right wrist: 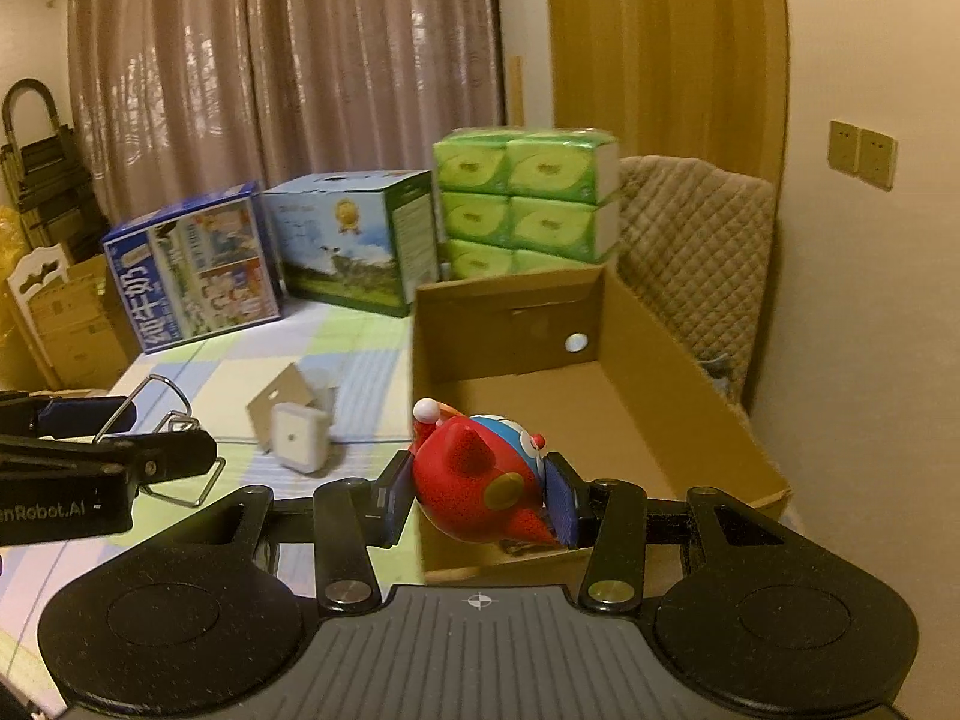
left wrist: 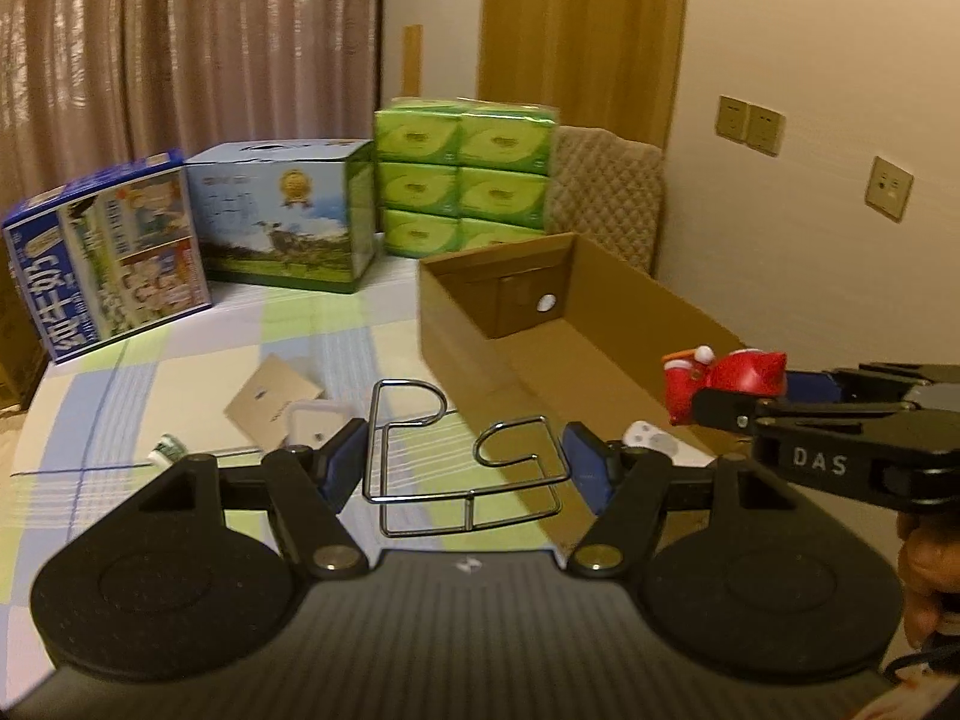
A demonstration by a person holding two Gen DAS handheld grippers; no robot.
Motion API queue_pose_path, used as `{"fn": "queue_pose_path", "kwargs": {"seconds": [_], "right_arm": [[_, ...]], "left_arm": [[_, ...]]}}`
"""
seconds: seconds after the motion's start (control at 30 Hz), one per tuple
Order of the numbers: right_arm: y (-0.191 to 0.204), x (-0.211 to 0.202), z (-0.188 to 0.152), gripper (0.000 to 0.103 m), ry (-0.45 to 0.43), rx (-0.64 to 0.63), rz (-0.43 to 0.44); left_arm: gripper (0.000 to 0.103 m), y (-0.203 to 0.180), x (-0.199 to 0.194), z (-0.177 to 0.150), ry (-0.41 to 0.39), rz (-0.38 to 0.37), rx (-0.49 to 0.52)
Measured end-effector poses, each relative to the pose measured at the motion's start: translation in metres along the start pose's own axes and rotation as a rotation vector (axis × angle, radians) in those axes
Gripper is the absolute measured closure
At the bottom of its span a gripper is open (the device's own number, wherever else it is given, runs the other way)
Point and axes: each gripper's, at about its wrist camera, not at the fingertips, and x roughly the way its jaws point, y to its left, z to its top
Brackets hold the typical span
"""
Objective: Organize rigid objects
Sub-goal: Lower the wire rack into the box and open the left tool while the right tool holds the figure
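Left hand-held gripper (left wrist: 465, 471): jaws partly spread, blue pads pressing from both sides on a wire rack (left wrist: 456, 462), carried above a checked cloth (left wrist: 198, 360) in pale green, lilac and white. Rack bent from thin shiny wire, two curled loops on top, a flat rectangular frame below.

Right hand-held gripper (right wrist: 477, 495): jaws drawn close, clamped on a red toy figure (right wrist: 480, 474) with a blue-and-white face, a white pompom at its upper left and a gold spot on its side. Toy lying tilted between the pads, held over the near edge of an open cardboard box (right wrist: 660, 348). Same toy visible from the left wrist view, at the tip of the right gripper, above the box's right wall.

Box open at the top, a round hole in its far wall, standing right of the rack.

On the cloth left of the box: a small white square case (right wrist: 298, 437) touching a tan card (right wrist: 282, 399); a small green-and-white roll (left wrist: 169, 449) farther left.

Along the back: a blue milk carton box (left wrist: 111, 258), tilted; beside it a blue-green carton with a cow picture (left wrist: 282, 222); then a stacked pack of green tissue packets (left wrist: 462, 174). Quilted chair back (right wrist: 696, 252) behind the box, curtains (right wrist: 270, 60) beyond.
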Motion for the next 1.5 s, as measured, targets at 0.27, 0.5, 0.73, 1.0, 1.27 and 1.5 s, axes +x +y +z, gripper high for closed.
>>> {"fn": "queue_pose_path", "kwargs": {"seconds": [0.27,0.5,0.73,1.0,1.27,1.5], "right_arm": [[-0.025,0.007,0.005,0.060,0.001,-0.012,-0.037],[-0.045,0.018,0.006,0.060,0.013,-0.012,-0.059],[-0.066,0.036,0.012,0.060,0.024,-0.002,-0.075],[-0.082,0.061,0.016,0.060,0.059,0.021,-0.070],[-0.093,0.078,0.013,0.060,0.083,0.042,-0.073],[-0.100,0.083,0.010,0.060,0.093,0.065,-0.081]], "left_arm": [[0.037,-0.025,0.018,0.015,0.004,-0.046,0.042],[0.037,-0.040,0.041,0.026,0.015,-0.075,0.065],[0.037,-0.048,0.070,0.040,0.030,-0.091,0.086],[0.037,-0.058,0.103,0.047,0.067,-0.118,0.100],[0.037,-0.065,0.127,0.041,0.115,-0.148,0.121],[0.037,-0.069,0.135,0.031,0.144,-0.168,0.138]]}}
